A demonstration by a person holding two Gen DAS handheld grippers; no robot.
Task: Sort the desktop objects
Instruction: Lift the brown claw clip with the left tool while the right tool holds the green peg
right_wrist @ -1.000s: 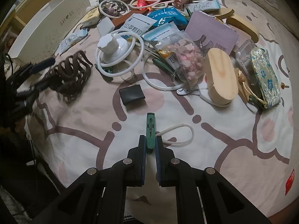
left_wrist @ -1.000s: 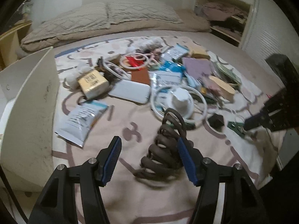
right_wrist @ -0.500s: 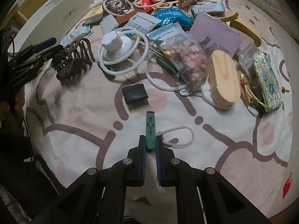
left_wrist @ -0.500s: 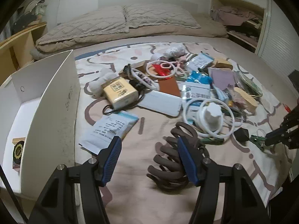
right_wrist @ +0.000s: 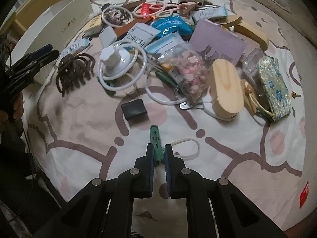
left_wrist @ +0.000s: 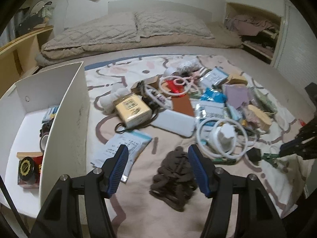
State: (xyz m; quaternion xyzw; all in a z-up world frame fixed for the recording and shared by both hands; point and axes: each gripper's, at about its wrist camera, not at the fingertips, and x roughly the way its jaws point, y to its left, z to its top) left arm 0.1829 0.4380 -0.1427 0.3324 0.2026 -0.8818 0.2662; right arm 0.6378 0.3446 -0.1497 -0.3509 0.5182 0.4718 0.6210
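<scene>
Brown hair claw [left_wrist: 174, 176] is off the bed sheet [left_wrist: 138, 170], against the right pad of the left hand-held gripper [left_wrist: 156, 168], whose jaws stand partly apart; whether the left pad touches it cannot be told. Relative to the claw: white box [left_wrist: 65, 109] just left, white ring with knob [left_wrist: 223, 136] just right, and beyond that the right hand-held gripper [right_wrist: 159, 154]. Right hand-held gripper is clamped on a green clip [right_wrist: 155, 138], just beside a black square [right_wrist: 134, 109].
</scene>
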